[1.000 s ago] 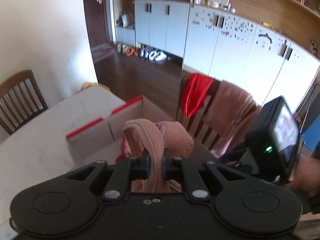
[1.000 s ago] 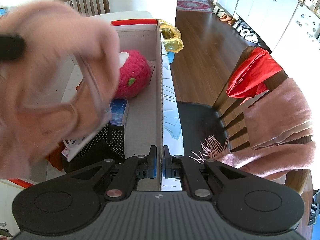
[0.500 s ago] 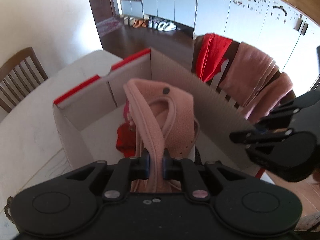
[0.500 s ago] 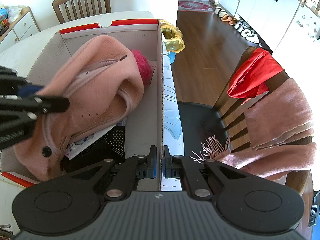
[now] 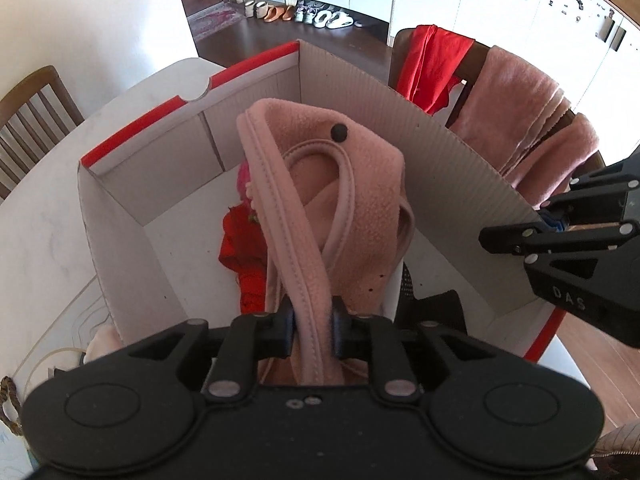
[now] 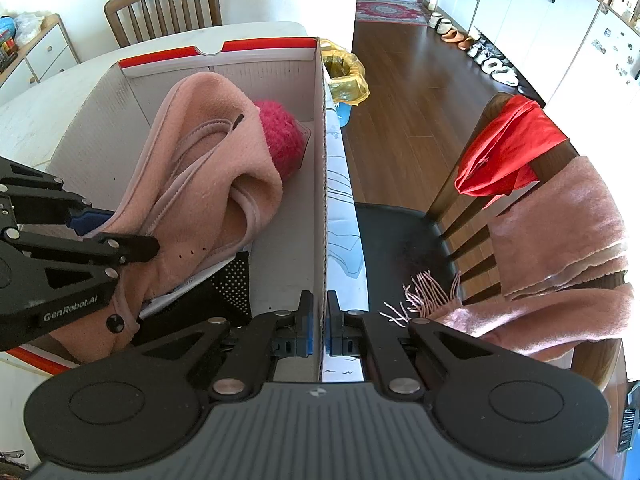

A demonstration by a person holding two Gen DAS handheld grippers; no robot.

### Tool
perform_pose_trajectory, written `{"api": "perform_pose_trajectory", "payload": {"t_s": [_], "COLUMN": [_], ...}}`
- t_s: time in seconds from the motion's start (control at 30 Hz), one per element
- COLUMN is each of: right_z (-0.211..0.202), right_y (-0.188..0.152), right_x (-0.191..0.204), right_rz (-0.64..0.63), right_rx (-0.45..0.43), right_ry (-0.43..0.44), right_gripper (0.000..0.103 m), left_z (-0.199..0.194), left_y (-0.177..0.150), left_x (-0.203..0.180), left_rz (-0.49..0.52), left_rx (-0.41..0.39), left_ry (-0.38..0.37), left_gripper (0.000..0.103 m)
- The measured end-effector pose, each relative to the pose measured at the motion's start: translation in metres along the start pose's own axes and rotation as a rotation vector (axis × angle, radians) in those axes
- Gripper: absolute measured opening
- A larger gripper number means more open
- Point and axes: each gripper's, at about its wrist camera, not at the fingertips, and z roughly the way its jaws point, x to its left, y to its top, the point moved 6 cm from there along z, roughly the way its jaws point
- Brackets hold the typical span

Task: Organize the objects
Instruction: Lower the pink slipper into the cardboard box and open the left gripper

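While my left hand-held gripper [image 5: 312,330] points steeply down into a cardboard box [image 5: 452,168], its jaws are opening, with the piped edge of a pink fleece garment [image 5: 332,208] still between them. I see the pads close against that edge on both sides, though I cannot tell how firmly they press. The garment hangs in folds inside the box, a dark snap button near its top, and its lower part rests on other things there: a bright pink fuzzy item [image 6: 280,136] toward the far end, red cloth [image 5: 240,248] on the box floor, and something black with white dots [image 6: 236,284] nearer to me.

My right hand-held gripper [image 6: 324,332] is fully closed on the near part of the box's right wall, one pad inside the box and one outside. From the left camera I see it at the right edge, pinching that same wall.

The box has red trim on its end flaps and sits on a pale surface [image 5: 44,240]. Just beyond the box's right wall stands a wooden chair [image 6: 472,200] with a dark seat, a red cloth [image 6: 504,152] and a pink fringed scarf [image 6: 560,248] draped over its back. A second chair [image 6: 160,8] stands at the surface's far side.
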Motion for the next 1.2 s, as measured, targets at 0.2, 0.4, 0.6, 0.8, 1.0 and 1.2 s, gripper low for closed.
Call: {"api": "perform_pose_trajectory", "payload": {"t_s": [0.2,0.4,0.6,0.8,1.0,1.2], "right_z": [0.0,-0.001,-0.001,-0.001,-0.001,-0.001], "right_y": [-0.001,-0.001,-0.001,-0.001,-0.001,-0.001], "right_x": [0.0,0.0,0.0,-0.001,-0.001,0.0], "right_rz": [-0.001,-0.001,0.0,0.0,-0.005,-0.006], "right_rx": [0.001,0.002,0.004,0.004,0.005,0.008], "right_ry": [-0.002,-0.004,-0.007,-0.009,-0.013,-0.017], "right_gripper": [0.004,0.004,0.004,0.004,0.004,0.004], "left_z": [-0.001,-0.012,-0.033,-0.057,-0.079,-0.098], "left_y": [-0.002,-0.004,-0.003,-0.003,-0.007,-0.011], "left_x": [0.0,-0.002,0.0,0.001,0.006,0.021], "left_rz": [-0.021,-0.04,-0.062,-0.074,-0.099,-0.147], "left_rx": [-0.005,-0.042,-0.098,-0.159,-0.203,-0.243], "left_ry": [-0.025,-0.048,-0.056,-0.062,-0.065,-0.066], "left_gripper": [0.032,0.053,0.063,0.073,0.082,0.093]}}
